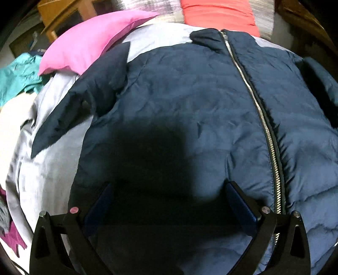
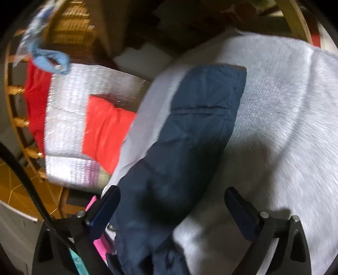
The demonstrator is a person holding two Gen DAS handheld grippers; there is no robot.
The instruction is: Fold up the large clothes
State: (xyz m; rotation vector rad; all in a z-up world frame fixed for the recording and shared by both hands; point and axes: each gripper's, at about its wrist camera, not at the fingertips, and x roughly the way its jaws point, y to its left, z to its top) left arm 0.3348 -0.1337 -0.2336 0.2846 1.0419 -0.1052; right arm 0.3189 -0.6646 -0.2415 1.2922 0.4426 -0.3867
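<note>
A navy padded jacket (image 1: 190, 95) lies spread front up on a light grey bed sheet (image 1: 50, 169), its silver zipper (image 1: 255, 105) closed and running from the collar down. One sleeve (image 1: 84, 101) sticks out to the left. My left gripper (image 1: 169, 190) is open just above the jacket's lower body, casting a dark shadow on it. In the right wrist view the other navy sleeve (image 2: 190, 131) stretches away over the grey sheet (image 2: 285, 105). My right gripper (image 2: 172, 198) is open, jaws wide on either side of that sleeve, not closed on it.
A pink pillow (image 1: 88, 40) lies at the back left, with teal cloth (image 1: 19, 74) and white cloth beside it. A red garment (image 1: 219, 14) lies on a silver-grey blanket (image 2: 67, 118) beyond the jacket. A wooden rail and orange tiled floor (image 2: 19, 190) show at the left.
</note>
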